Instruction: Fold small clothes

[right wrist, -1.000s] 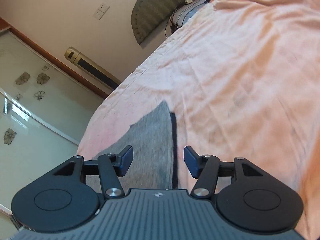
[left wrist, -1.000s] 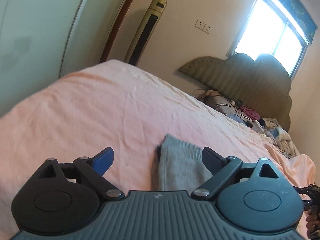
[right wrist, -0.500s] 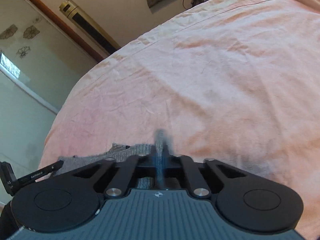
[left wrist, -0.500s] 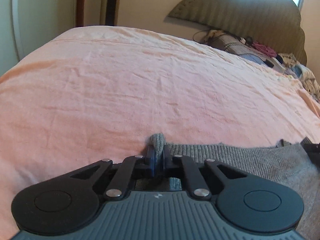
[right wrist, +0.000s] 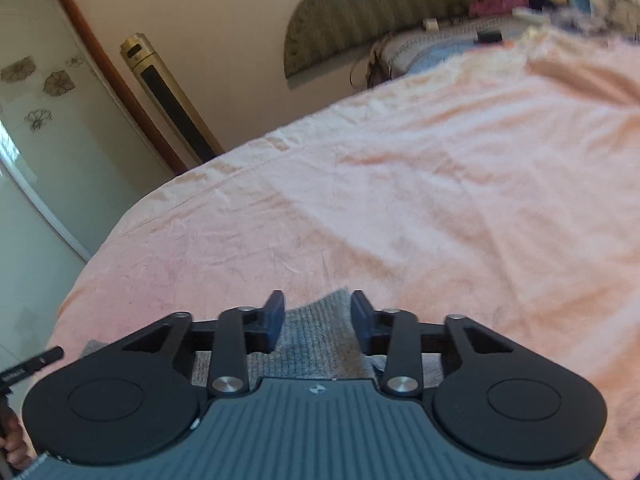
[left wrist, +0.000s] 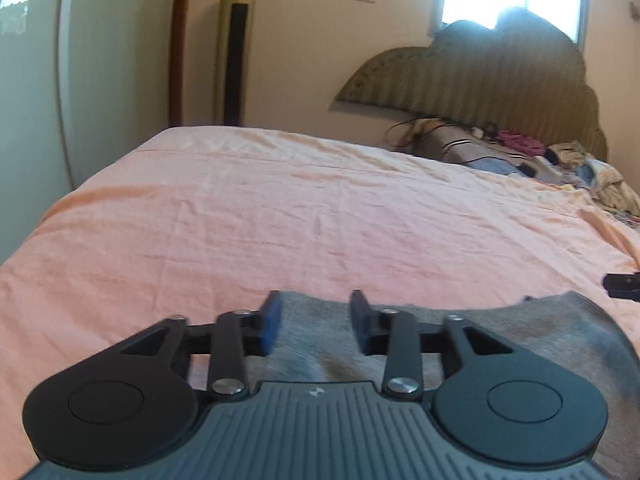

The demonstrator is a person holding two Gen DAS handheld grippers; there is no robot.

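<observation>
A grey knitted garment (left wrist: 520, 332) lies flat on the pink bed sheet (left wrist: 280, 220), at the near edge. My left gripper (left wrist: 315, 322) is open just above its left part, with cloth showing between the jaws but not pinched. In the right wrist view the same grey garment (right wrist: 316, 332) lies under my right gripper (right wrist: 316, 320), which is open above its ribbed edge. A tip of the right gripper (left wrist: 622, 286) shows at the far right of the left wrist view. The garment's near part is hidden behind both gripper bodies.
A padded headboard (left wrist: 480, 72) stands at the far end, with a pile of clothes and pillows (left wrist: 540, 156) below it. A tall gold tower fan (left wrist: 234, 44) stands against the wall by a sliding wardrobe door (left wrist: 32, 80). The bed's left edge (right wrist: 100, 252) drops off.
Both grippers were shut on the grey garment's edge half a second ago and have opened. The garment now lies flat on the sheet. Both grippers have lifted slightly.
</observation>
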